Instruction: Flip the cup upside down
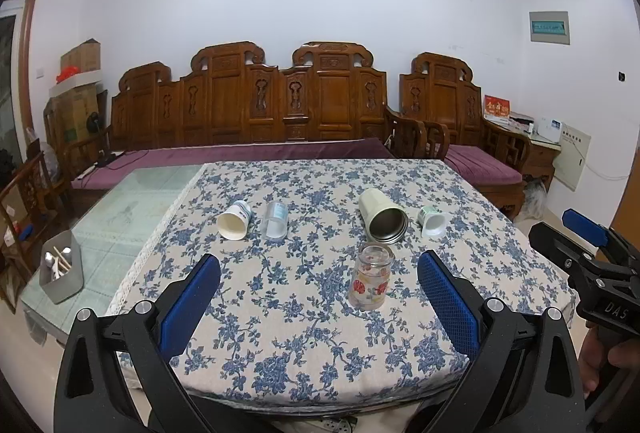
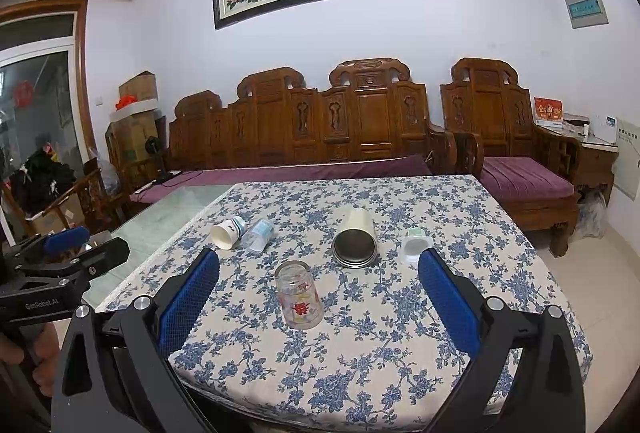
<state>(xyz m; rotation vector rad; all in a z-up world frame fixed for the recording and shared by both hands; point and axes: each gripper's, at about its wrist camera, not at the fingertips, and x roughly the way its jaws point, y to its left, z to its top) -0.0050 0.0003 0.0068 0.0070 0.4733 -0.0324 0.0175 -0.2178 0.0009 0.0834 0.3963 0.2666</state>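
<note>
Meanwhile, a flowered glass cup (image 1: 370,278) stands upside down on the floral-clothed surface (image 1: 304,349), near its front edge, between four other cups lying tipped behind it. Left gripper (image 1: 318,297) and right gripper (image 2: 318,297) hover, jaws spread wide, holding nothing.

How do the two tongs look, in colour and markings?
The left tongs and the right tongs both have black frames, silver bolts and blue textured pads. In the other tongs' view, the left body reads "GenRobot.AI" and the right reads "DAS".
</note>
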